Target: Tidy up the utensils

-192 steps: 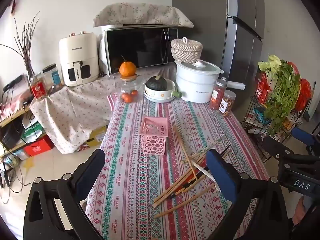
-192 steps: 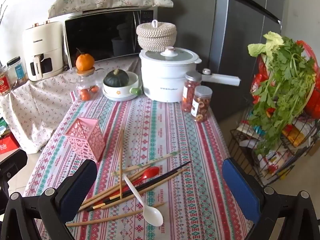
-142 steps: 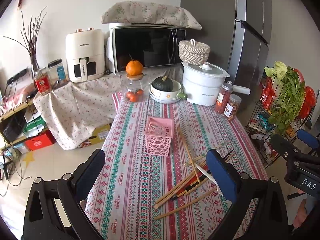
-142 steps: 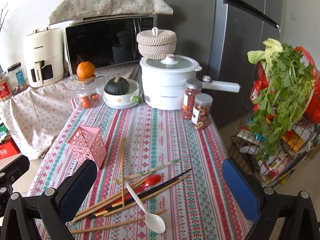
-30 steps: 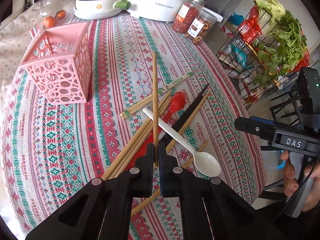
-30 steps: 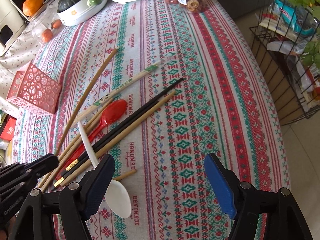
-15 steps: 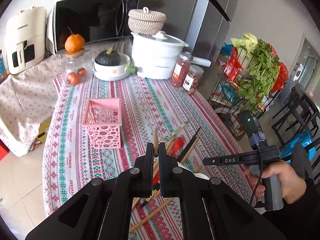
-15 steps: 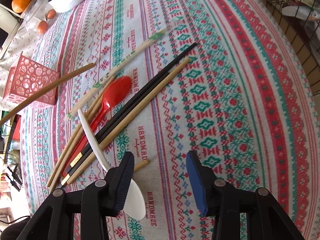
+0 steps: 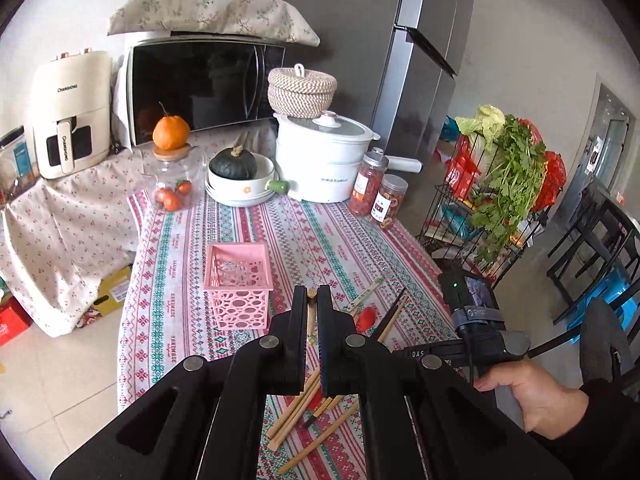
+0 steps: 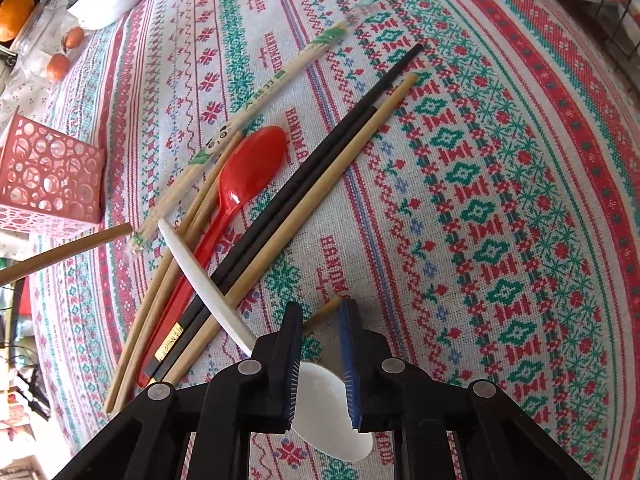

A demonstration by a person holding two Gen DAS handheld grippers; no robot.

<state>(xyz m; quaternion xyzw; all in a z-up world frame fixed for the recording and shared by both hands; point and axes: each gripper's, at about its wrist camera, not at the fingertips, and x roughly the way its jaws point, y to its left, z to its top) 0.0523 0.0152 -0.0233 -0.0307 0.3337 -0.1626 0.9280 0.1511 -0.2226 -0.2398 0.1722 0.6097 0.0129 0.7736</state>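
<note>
1. Left gripper (image 9: 313,304): jaws clamped on one wooden chopstick (image 10: 66,254), held up off the table (image 10: 520,160).
2. Right gripper (image 10: 320,320): low over the white spoon (image 10: 332,432), jaws narrowed around its bowl; whether they touch it, cannot tell.
3. Pink holder (image 9: 238,280) stands mid-table, towards the left edge.
4. Loose chopsticks, red spoon (image 10: 248,172) lie heaped just beside the holder.

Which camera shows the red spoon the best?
The right wrist view. There the red spoon lies in full sight among the chopsticks on the tablecloth, bowl and handle both showing. In the left wrist view only a bit of its red bowl peeks out beside the left claw; the rest is hidden.
</note>
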